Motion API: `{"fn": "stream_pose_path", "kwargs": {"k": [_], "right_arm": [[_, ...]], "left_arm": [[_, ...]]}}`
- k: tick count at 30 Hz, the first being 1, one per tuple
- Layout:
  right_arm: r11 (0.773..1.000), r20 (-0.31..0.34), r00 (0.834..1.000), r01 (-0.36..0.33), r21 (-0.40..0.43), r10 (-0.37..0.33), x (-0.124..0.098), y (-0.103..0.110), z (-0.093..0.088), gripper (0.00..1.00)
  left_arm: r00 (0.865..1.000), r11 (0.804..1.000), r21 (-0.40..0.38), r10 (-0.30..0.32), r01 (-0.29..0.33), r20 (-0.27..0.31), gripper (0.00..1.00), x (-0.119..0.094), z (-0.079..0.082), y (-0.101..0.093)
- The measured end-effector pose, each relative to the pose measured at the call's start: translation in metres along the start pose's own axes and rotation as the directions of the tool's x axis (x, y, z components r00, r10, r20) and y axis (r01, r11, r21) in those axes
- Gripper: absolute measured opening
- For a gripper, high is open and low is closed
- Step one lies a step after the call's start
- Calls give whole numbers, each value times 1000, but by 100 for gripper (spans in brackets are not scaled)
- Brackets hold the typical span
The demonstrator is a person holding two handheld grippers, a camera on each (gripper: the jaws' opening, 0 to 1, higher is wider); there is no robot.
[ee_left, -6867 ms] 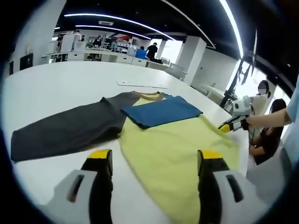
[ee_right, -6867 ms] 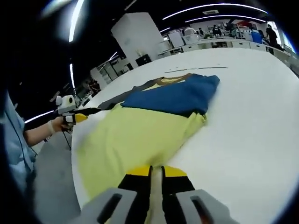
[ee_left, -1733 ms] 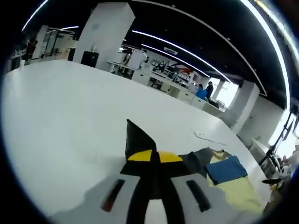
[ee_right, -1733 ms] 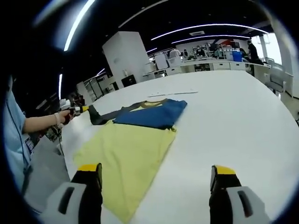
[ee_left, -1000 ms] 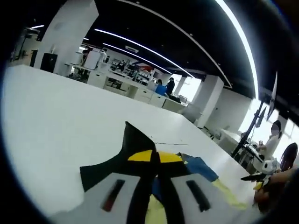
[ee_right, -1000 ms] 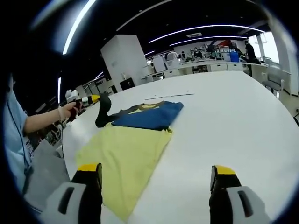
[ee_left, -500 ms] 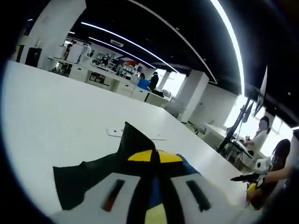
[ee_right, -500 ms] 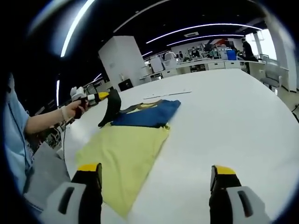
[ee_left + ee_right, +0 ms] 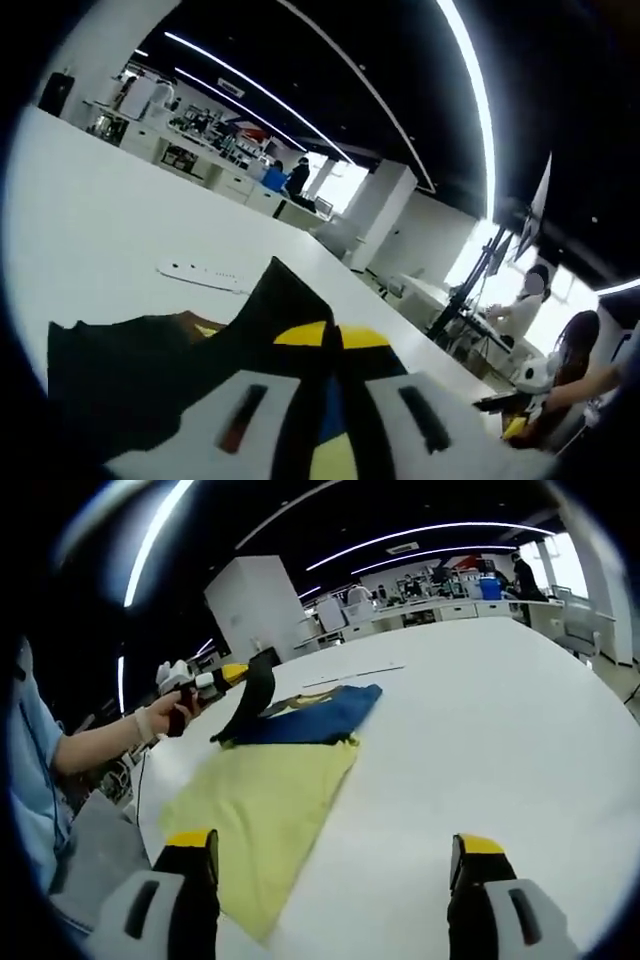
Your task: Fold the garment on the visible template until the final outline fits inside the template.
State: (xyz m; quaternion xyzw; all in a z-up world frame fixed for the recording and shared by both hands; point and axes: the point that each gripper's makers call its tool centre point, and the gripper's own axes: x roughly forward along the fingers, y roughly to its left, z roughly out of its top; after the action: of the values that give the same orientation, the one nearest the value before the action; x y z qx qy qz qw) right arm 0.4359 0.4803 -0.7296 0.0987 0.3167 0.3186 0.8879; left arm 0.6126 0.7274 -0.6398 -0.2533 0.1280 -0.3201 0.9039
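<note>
Yellow T-shirt [image 9: 265, 795] flat on white table [image 9: 500, 740], blue sleeve [image 9: 315, 720] folded in | dark sleeve [image 9: 250, 705] now raised higher, carried inward, clamped by left tool [image 9: 333, 335] | right tool [image 9: 335, 855] held wide, idle | second sleeve fold under way.

Bright ceiling light strips [image 9: 470, 90] over a glaring white table [image 9: 520, 710]; strong fisheye bending, soft edges.
</note>
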Motion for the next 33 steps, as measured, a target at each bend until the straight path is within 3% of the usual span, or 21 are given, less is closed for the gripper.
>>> {"fn": "stream_pose_path", "kwargs": {"k": [3,14,17,26,33], "right_arm": [[1000,1,1000,2,9,-2,0,-1,-2,97],[999,2,1000,26,44,-26,-7,-9,-11,97],[998,0,1000,32,53,-32,-8,-10,-14,97],[997,7,1000,20,71,-21,-6,-6,-14,97],[998,12,1000,8,66,-8,-1,-2,-10,96]], "left_arm": [[1000,1000,-16,-20,20,7,0,11,-9,-5],[993,993,-41,-109,107,-54,0,43,-53,-28],[987,991,-48,-128,124,-98,0,49,-72,-33],[967,984,-73,-172,161,-187,0,56,-111,-42],[953,983,-85,-181,165,-243,0,55,-129,-42]]}}
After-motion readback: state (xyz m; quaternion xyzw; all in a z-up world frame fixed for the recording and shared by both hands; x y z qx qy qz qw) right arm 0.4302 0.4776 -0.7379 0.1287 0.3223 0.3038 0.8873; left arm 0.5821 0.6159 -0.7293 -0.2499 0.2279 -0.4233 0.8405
